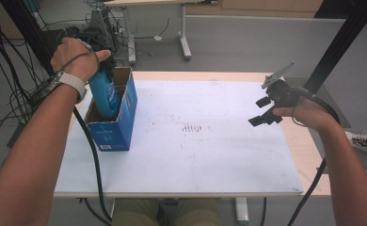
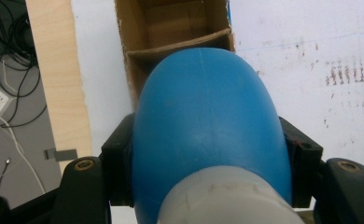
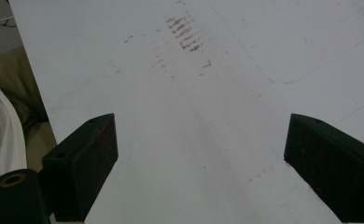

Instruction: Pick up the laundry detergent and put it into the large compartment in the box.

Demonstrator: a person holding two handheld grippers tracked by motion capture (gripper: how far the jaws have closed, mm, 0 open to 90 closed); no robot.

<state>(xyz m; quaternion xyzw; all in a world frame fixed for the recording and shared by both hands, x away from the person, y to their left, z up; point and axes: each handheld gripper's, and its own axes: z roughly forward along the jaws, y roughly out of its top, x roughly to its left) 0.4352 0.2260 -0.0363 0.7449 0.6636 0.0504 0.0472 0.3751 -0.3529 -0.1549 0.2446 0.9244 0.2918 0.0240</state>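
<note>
Bottle (image 1: 104, 94) clamped in your left gripper (image 1: 105, 70), partly inside the box (image 1: 118, 123); your right gripper (image 1: 266, 110) hovers, jaws apart.

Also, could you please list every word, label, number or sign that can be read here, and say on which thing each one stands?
No text here can be read.
Bottle: white print on the blue label, too blurred to read.
Box: pale print on the blue side, too small to read.
Box, lower front: a white label patch, illegible.
Board: brown smudges and faint blue pen lines, not writing.
</note>
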